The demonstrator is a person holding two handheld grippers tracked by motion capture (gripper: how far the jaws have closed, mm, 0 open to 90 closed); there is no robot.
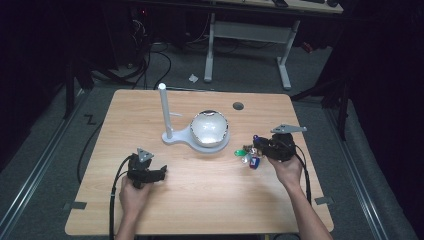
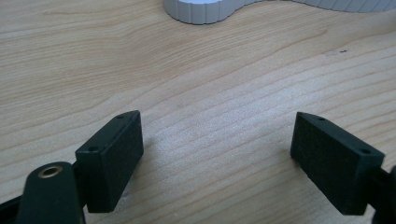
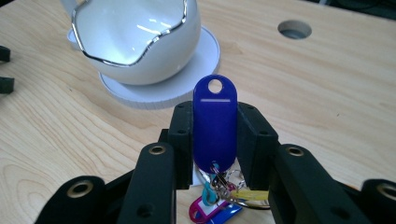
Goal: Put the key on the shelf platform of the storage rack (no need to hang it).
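At the left of the high view, the person's left hand (image 1: 134,192) held the left gripper (image 1: 159,173) low over the wooden table (image 1: 210,200), its nose pointing toward the right and slightly away from the person. In the left gripper view its two black jaws stood spread wide apart with nothing but bare wood grain between them, and the ribbed edge of the white stand base (image 2: 201,10) lay well ahead of the tips. That base carried a white upright post (image 1: 164,110) ahead of the left gripper and, farther to its right, a white bowl (image 1: 210,128) with a wavy silver rim, seated on the round part of the base. The bowl sat between the two grippers, nearer to the right one. Beyond the bowl a round hole (image 1: 238,106) was cut into the tabletop. At the right, the person's right hand (image 1: 289,172) held the right gripper (image 1: 260,144), pointed left toward the bowl. In the right gripper view its jaws were pressed in on a blue key tag (image 3: 215,123), which stood upright between them with its eyelet end sticking up past the tips. Below the tag, behind the jaws, hung a bunch of other key tags (image 3: 219,203) on a ring, in teal, pink, yellow and blue. In the high view that bunch (image 1: 248,156) dangled just under the gripper's nose, close above the table; whether it touched the wood could not be told.
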